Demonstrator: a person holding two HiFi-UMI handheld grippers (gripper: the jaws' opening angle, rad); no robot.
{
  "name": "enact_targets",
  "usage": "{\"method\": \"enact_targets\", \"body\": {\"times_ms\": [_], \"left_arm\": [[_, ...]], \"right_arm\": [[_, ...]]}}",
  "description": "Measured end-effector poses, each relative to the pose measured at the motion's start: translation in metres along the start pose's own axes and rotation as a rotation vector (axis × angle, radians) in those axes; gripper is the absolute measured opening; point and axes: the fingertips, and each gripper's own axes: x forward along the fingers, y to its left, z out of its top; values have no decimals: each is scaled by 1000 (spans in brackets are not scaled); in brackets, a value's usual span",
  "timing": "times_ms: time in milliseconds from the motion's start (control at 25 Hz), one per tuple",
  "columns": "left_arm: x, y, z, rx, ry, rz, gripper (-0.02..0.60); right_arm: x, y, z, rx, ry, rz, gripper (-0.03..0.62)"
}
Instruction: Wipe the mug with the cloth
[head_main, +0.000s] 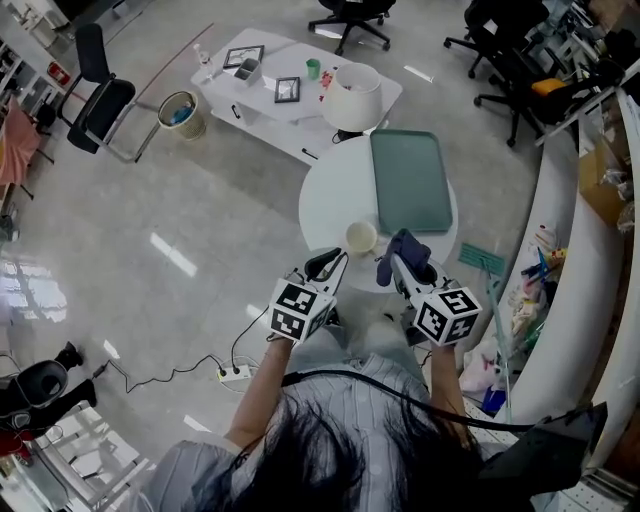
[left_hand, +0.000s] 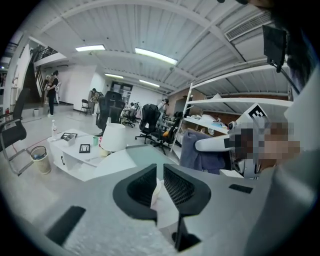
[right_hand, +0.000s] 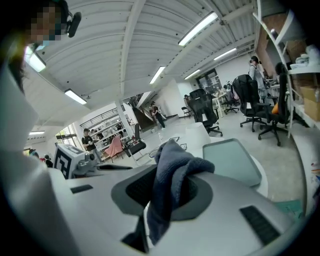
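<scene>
- The table (head_main: 330, 205) is bare on its left half, from the mug (head_main: 361, 238) out to the far rim, so there is open room there.
- The green tray (head_main: 410, 180) fills the right half, lying flat and low.
- A white lampshade (head_main: 352, 97) stands tall just past the far rim and closes that side.
- At the near rim the left gripper (head_main: 338, 260) and right gripper (head_main: 398, 264) sit side by side with a narrow gap between them. The mug stands just ahead of that gap, with the left jaws on it.
- The cloth (head_main: 408, 248) bunches over the right jaws and hangs between them.
- Left of the table the floor (head_main: 200, 230) lies open. On the right a curved white counter (head_main: 565, 260) stands near.
</scene>
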Motion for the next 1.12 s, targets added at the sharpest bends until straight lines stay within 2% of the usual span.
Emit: {"method": "enact_targets", "body": {"times_ms": [280, 600, 840, 1120], "left_arm": [[12, -5, -10, 13, 46, 6, 43], [34, 6, -7, -35, 76, 70, 43], [65, -3, -18, -66, 140, 116, 44], [104, -21, -58, -79, 278, 142, 49]], "right_arm": [[6, -24, 5, 28, 11, 3, 80], [38, -46, 28, -13, 67, 97, 80], [58, -68, 42, -55, 116, 188, 80], [85, -76, 43, -187, 186, 387, 80]]}}
